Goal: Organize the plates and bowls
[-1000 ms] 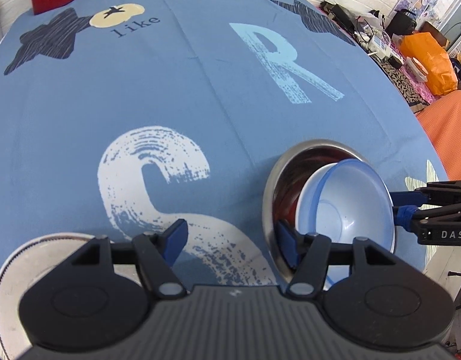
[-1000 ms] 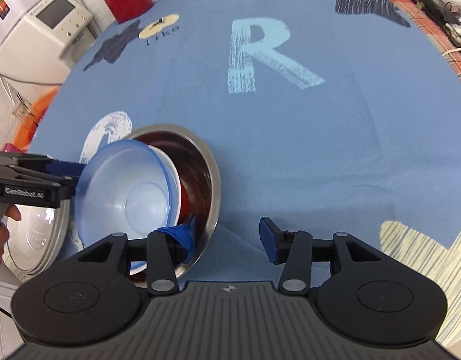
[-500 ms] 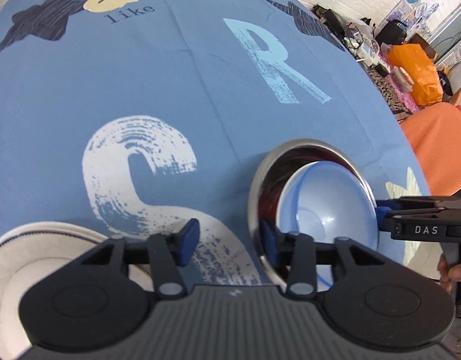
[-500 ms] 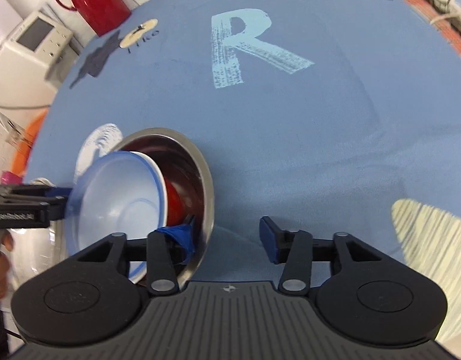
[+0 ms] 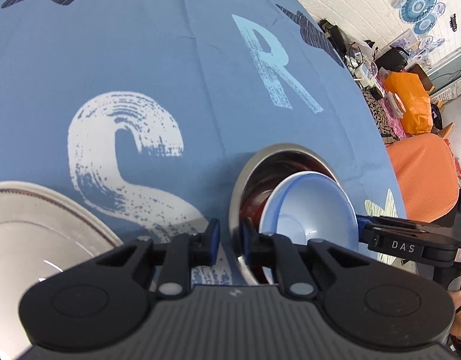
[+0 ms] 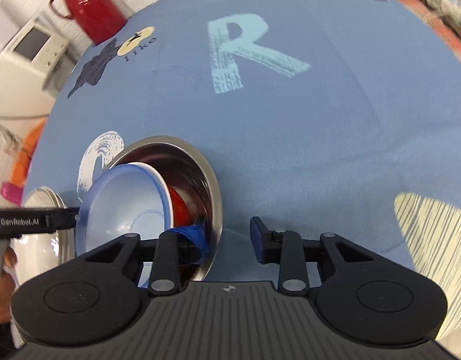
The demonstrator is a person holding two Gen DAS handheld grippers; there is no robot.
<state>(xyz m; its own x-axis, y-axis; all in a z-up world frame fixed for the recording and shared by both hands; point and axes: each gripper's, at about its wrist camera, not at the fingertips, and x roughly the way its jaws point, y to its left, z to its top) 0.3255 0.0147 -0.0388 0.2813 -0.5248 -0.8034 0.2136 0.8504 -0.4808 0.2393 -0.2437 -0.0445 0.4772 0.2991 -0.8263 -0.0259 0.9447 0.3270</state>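
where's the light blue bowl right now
The light blue bowl sits tilted inside the steel bowl, over a red bowl, low right in the left wrist view, right of the white S print, between the two grippers.

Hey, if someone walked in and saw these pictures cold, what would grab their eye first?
Probably the nested bowls near the front: a pale blue bowl tilted inside a steel bowl, over something red, with the left claw straddling the steel rim. Next, the blue tablecloth with its big letters S and R. In the right wrist view, a red jug stands at the far left edge.
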